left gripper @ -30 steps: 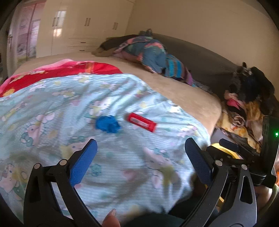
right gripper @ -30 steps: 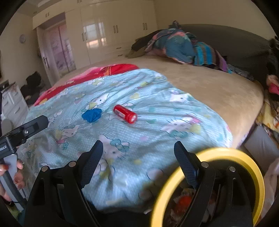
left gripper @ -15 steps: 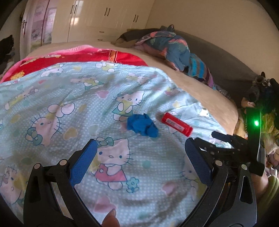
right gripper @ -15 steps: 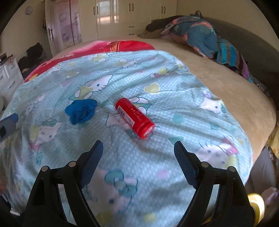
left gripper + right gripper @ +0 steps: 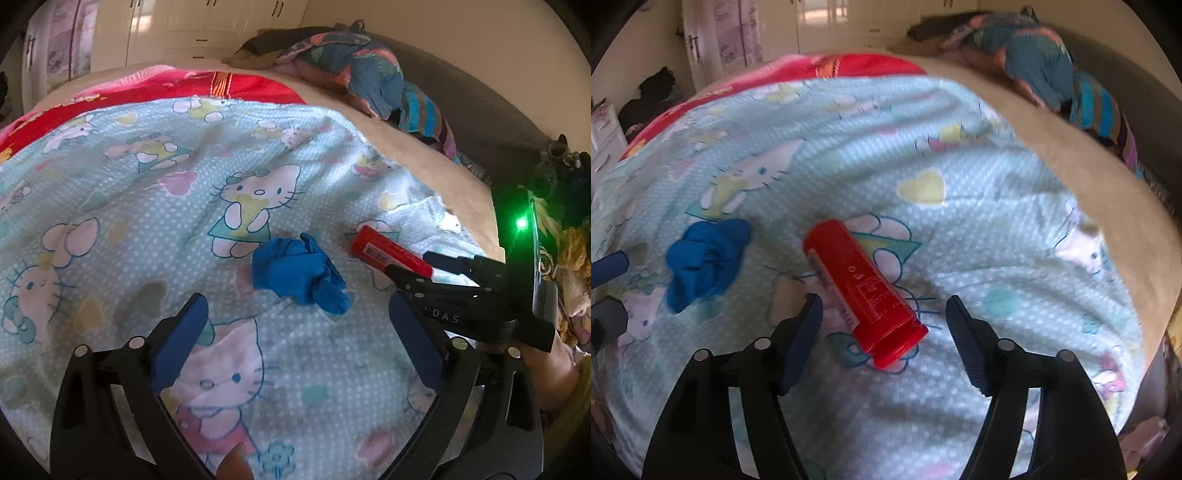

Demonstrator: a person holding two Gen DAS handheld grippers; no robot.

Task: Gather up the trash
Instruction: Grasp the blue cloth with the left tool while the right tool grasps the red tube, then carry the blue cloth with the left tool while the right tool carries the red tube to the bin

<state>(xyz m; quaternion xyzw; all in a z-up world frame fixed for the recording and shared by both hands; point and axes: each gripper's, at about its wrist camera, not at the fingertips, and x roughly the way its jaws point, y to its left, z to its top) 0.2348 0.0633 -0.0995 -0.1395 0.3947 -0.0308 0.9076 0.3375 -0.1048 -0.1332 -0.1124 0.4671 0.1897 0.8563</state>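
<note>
2 grippers, both spread wide: your right gripper (image 5: 884, 319) straddles the near end of the red tube (image 5: 862, 290) lying on the cartoon-cat bedsheet (image 5: 960, 229), while your left gripper (image 5: 295, 325) hovers just short of the crumpled blue glove (image 5: 297, 273).

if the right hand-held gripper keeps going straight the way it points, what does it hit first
Most likely the red tube. The right hand-held gripper is open, its jaws either side of the tube's near capped end on the blanket. The crumpled blue glove lies well left of that line. Depth is hard to judge.
</note>
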